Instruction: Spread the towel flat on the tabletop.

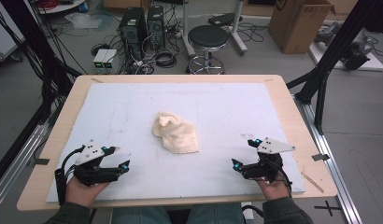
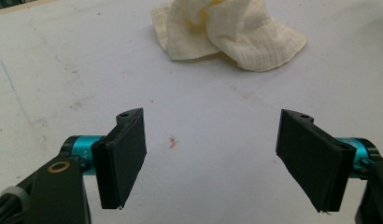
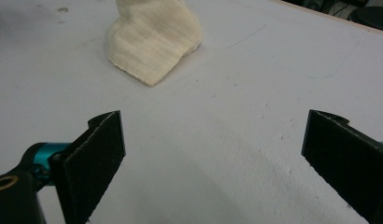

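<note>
A crumpled cream cloth lies near the middle of the white board; the left gripper rests at the near left, jaws wide apart and empty; the right gripper sits at the near right, likewise spread, well apart from the cloth.

even, fairly bright indoor light from above, with no glare on the white table surface. the crumpled cloth casts a small soft shadow. the high view is slightly soft and low in detail; both gripper views blur toward the near black jaws.
</note>
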`<state>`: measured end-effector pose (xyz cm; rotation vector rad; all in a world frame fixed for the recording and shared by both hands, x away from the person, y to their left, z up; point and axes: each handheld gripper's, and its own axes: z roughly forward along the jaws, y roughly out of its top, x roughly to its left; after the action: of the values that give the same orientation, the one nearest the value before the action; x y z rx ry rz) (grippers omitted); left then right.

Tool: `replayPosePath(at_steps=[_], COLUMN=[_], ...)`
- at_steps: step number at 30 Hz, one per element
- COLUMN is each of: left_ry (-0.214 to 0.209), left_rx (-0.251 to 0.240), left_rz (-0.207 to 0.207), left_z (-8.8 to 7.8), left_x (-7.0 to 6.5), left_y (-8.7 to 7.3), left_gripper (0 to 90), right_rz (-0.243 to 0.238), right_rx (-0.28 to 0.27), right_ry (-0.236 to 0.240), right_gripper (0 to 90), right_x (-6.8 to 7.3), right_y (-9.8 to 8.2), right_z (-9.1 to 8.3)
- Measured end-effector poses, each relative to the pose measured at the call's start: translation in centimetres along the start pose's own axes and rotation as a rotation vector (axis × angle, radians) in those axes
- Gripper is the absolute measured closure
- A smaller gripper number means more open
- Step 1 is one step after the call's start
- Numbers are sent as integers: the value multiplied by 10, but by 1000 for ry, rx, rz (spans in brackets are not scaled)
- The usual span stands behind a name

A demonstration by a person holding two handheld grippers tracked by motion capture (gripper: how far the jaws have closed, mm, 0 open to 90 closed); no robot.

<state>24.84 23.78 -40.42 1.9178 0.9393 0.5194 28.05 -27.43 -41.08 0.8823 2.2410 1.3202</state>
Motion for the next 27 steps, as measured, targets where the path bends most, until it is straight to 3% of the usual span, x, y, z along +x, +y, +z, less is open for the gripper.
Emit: replayPosePath(at_steps=[27], left_ry=[-7], left_rx=[2], left_rz=[-1], left_z=[4], left_x=[1], left_y=[0], left_gripper=[247], right_rz=[-7], right_rx=[6], right_ry=[5], right_gripper=[53], right_x=[0], right_y=[-1], right_z=[1])
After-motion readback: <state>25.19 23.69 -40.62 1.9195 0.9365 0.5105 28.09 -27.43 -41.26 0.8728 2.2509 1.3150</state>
